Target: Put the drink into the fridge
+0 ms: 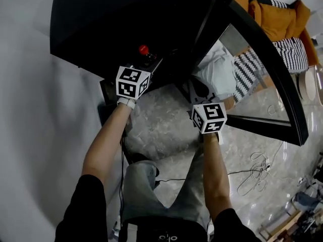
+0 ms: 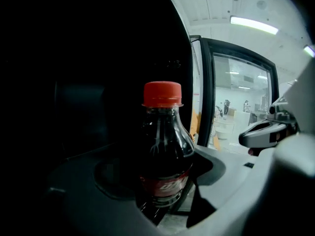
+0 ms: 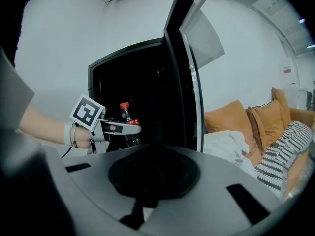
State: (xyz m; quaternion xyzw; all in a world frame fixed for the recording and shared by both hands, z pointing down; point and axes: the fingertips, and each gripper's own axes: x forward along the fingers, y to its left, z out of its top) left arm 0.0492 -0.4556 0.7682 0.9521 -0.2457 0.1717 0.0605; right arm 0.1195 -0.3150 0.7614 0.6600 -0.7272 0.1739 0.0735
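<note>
A dark cola bottle with a red cap stands upright between the jaws of my left gripper, which is shut on its labelled body. That gripper holds the bottle at the dark open front of the black fridge. From the right gripper view, the bottle and the left gripper sit just inside the opening. The glass fridge door is swung open to the right. My right gripper is closed on the door's dark front edge; it is below the door corner in the head view.
A sofa with orange cushions, a striped cushion and a white cloth lie behind the open door. Cables trail over the marble floor at the right. A pale wall runs along the fridge's left.
</note>
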